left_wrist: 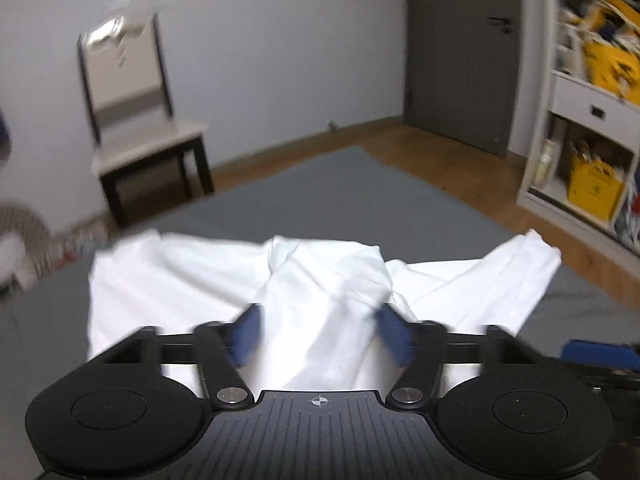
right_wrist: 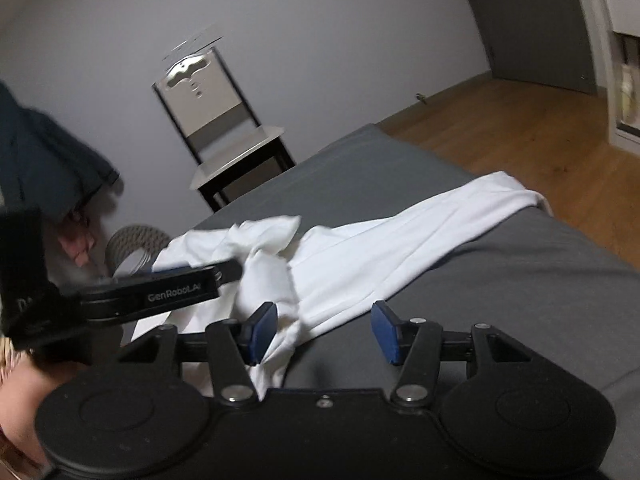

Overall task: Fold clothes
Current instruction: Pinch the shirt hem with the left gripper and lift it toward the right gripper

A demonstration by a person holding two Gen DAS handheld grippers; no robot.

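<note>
Pale wall (left_wrist: 260, 60), chair (left_wrist: 140, 128), wooden floor (right_wrist: 520, 152), grey door (left_wrist: 460, 60).

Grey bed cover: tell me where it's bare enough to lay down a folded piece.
Bare grey bed cover lies right of the white garment, towards the wooden floor, and beyond it towards the chair. Crowded where both grippers, left gripper, right gripper, straddle the cloth.

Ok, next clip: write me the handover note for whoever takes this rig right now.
Left tool: open, its blue pads on either side of a bunched ridge of the white shirt, nothing clamped.
Right tool: open, low over the grey bed at the shirt's near edge, holding nothing.
The shirt lies crumpled on the bed, one part stretched toward the far right edge, the middle heaped.
Done: no fold visible.
Left: spread it flat, then make all the folds.
</note>
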